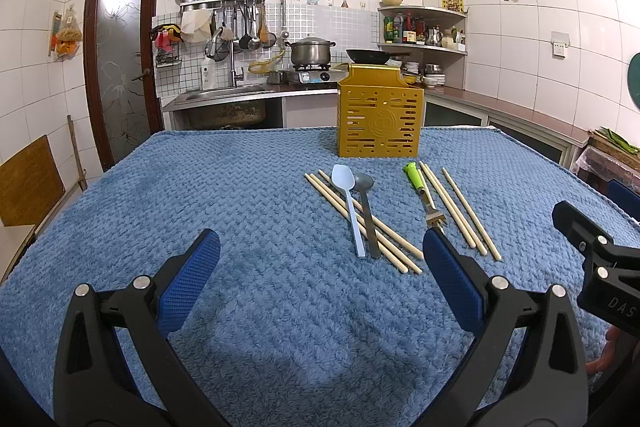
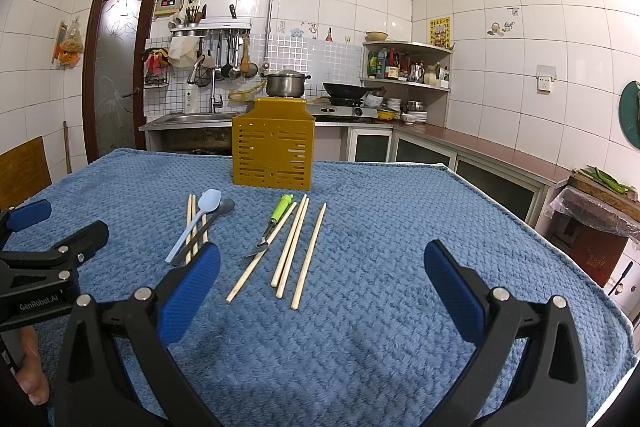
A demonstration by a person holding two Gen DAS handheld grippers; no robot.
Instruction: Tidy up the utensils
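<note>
Both claws are held spread wide, nothing gripped: left claw (image 1: pixel 320 251) and right claw (image 2: pixel 322 259) hover low over the near part of the bench (image 2: pixel 400 327), which is covered by a blue textured blanket.

Utensils are laid loose in front of the yellow slotted holder (image 2: pixel 273 155), none yet placed inside as far as can be seen:
- white plastic spoon (image 2: pixel 191 233) and grey spoon (image 2: pixel 208 229), crossed over a set of wooden chopsticks (image 1: pixel 362 223)
- green-handled fork (image 2: pixel 274 225), tines toward the claws, touching one chopstick
- more chopsticks (image 2: pixel 292 247) to the right, roughly parallel

Handling, as judged: everything is light and rigid, nothing fragile. Chopsticks are thin, round and likely to roll or sink into the soft pile; a pinch mid-length across the shaft is advised. Spoons are best taken by the handle, top one first. The fork is best gripped on the green handle, which looks grippier than the metal.
</note>
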